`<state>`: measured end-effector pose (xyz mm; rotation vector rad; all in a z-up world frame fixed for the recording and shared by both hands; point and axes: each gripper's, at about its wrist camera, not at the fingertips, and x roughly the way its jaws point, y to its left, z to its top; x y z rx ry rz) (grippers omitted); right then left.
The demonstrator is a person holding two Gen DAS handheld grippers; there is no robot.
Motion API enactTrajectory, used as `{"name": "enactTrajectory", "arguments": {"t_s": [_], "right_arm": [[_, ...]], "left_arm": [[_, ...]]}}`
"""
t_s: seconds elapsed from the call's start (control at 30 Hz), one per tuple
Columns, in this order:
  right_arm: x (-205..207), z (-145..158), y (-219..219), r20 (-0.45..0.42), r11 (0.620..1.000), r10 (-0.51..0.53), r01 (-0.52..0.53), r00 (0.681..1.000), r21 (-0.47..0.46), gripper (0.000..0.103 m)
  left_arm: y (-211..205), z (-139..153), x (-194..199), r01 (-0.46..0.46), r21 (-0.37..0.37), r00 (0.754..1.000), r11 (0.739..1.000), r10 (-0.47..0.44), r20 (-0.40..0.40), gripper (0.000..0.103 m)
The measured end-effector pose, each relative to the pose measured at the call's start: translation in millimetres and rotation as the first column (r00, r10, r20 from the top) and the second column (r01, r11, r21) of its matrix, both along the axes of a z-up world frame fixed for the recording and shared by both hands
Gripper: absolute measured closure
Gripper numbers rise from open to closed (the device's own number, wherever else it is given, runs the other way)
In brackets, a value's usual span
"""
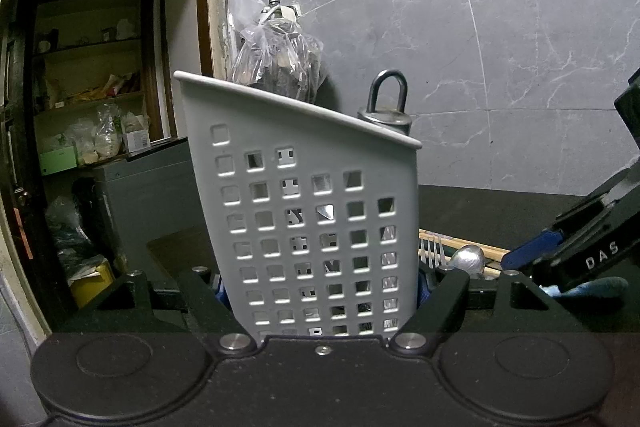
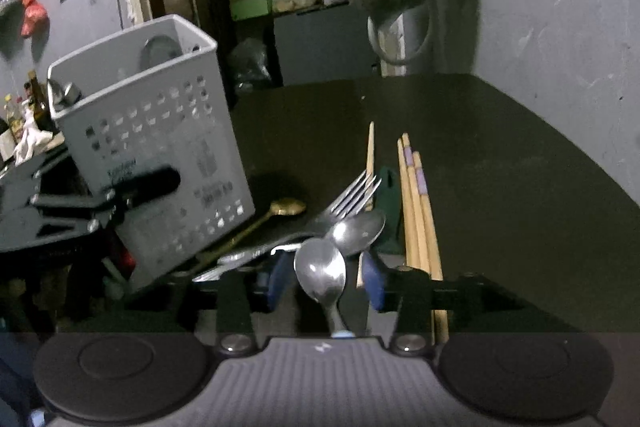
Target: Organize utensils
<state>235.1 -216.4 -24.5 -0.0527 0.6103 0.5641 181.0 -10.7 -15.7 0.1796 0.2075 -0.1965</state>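
Left hand-held gripper (image 1: 324, 291) clamped on the tilted grey caddy (image 1: 304, 211). Right hand-held gripper (image 2: 326, 281) half open around the nearest spoon (image 2: 322, 273), handle running back toward the camera, pads not pressing.

Matt plastic caddy (image 1: 304, 211) (perforated), glossy metal spoon (image 2: 321, 273).

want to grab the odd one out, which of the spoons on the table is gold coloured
The brass-toned spoon lying beside the grey holder. The other two spoons are silver and sit in front of the right gripper.

Grey marble wall (image 1: 480, 47) (dim pantry shelves (image 1: 88, 67))
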Motion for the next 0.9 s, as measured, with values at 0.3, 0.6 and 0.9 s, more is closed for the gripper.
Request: {"name": "enactTrajectory", "arguments": {"t_s": [0.3,0.6,0.9], "right_arm": [[0.3,-5.3,15.5,0.032,0.997,0.034,-0.031,0.999,-0.075,0.046],[-4.1,-7.5,26.7,0.069,0.99,0.079,-0.07,0.994,-0.121,0.051],[4.4,-9.9,21.6,0.036,0.994,0.027,-0.023,0.999,-0.103,0.07]], "left_arm": [[-0.1,0.0,0.0,0.0,0.0,1.0,1.0,0.0,0.0,0.025],[-0.2,0.1,-0.1,0.0,0.0,1.0,1.0,0.0,0.0,0.025],[-0.1,0.0,-0.1,0.0,0.0,1.0,1.0,0.0,0.0,0.025]]}}
